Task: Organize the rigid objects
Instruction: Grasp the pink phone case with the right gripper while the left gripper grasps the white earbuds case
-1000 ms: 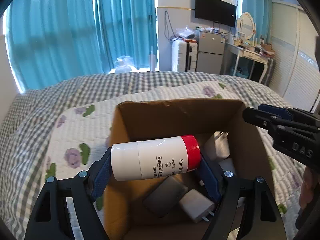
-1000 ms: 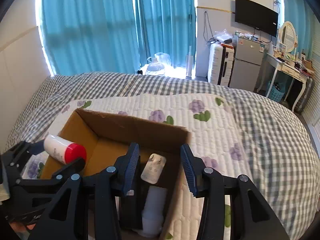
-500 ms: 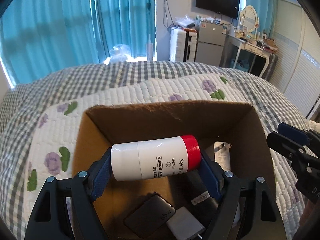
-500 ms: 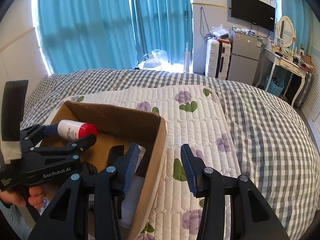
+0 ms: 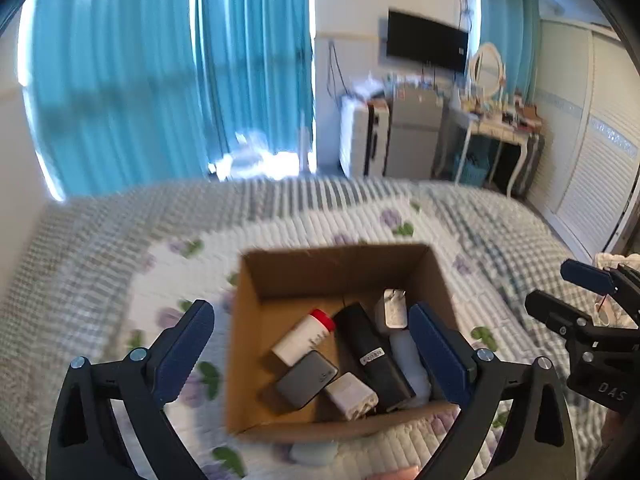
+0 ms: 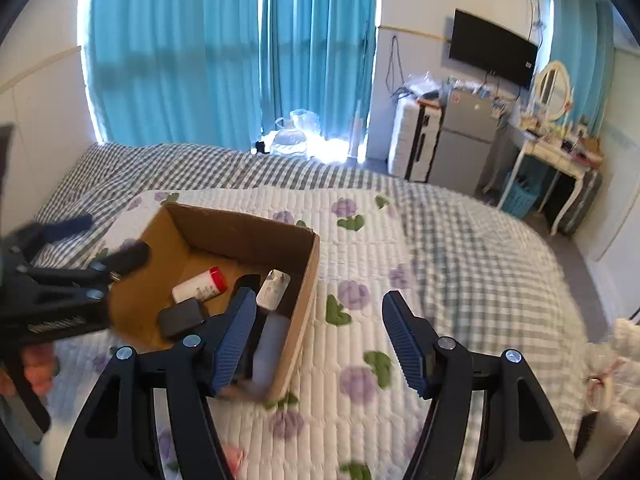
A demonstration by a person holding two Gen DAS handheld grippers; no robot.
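A brown cardboard box sits on the quilted bed; it also shows in the right wrist view. Inside lies a white bottle with a red cap, also seen from the right wrist, beside a dark grey power bank, two white chargers, a black block and a clear bottle. My left gripper is open and empty above the box. My right gripper is open and empty over the quilt, right of the box.
The floral quilt covers a grey checked bed. Blue curtains hang behind. A suitcase and small fridge and a dressing table stand at the far right. A pink item lies by the near edge.
My left gripper opened and let go of the red-capped bottle, which now lies in the box. The left gripper pulled up and back. The right gripper moved slightly right.
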